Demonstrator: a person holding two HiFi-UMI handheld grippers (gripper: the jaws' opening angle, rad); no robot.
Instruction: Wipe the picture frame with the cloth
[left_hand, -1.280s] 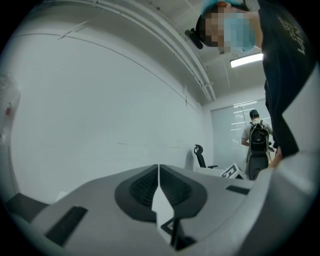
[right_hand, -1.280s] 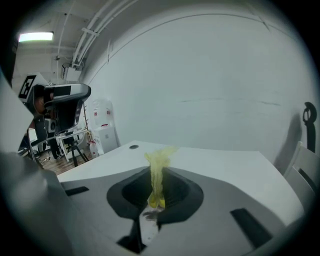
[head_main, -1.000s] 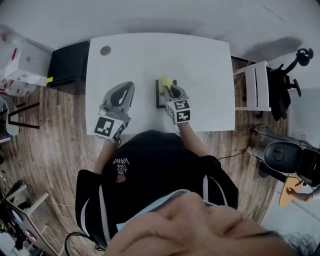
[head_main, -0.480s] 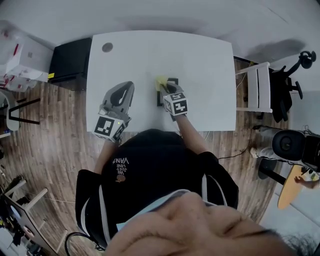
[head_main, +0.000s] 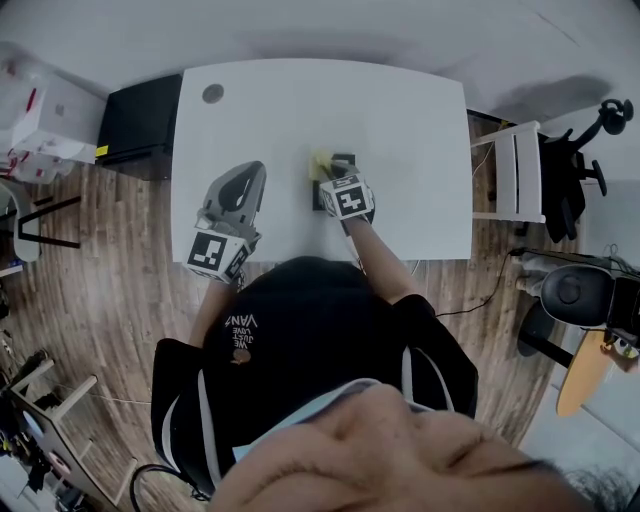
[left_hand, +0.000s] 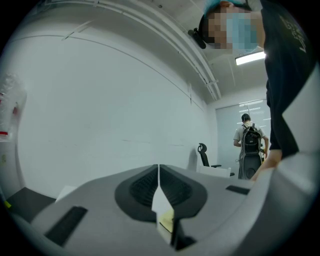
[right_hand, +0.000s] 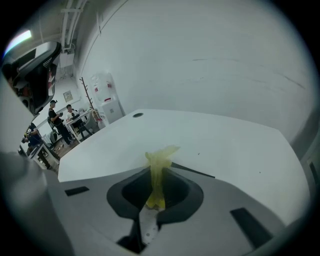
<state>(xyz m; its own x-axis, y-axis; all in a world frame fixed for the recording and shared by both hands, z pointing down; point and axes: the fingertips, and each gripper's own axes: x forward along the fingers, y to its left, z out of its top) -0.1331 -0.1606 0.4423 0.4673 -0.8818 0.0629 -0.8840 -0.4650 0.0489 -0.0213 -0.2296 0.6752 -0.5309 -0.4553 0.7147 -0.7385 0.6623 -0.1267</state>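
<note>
The right gripper (head_main: 332, 175), fingers clenched on the yellow cloth (head_main: 320, 163), has slid up and left across the picture frame (head_main: 346, 160) lying on the desk (head_main: 400, 120), so wiping is under way. The left gripper (left_hand: 158, 175) stays aside, fingers closed on nothing

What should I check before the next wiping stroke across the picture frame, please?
1. Cloth gripped: ok, the right gripper has its jaws shut on it.
2. Cloth positioned at the picture frame: ok, the head view shows it at the frame's far left corner.
3. Cloth pressed flat against the frame: cannot tell.
4. Left gripper out of the way: ok, shut, empty and apart to the left.
5. Frame steadied by the left gripper: not ok, it is not touching the frame.
</note>
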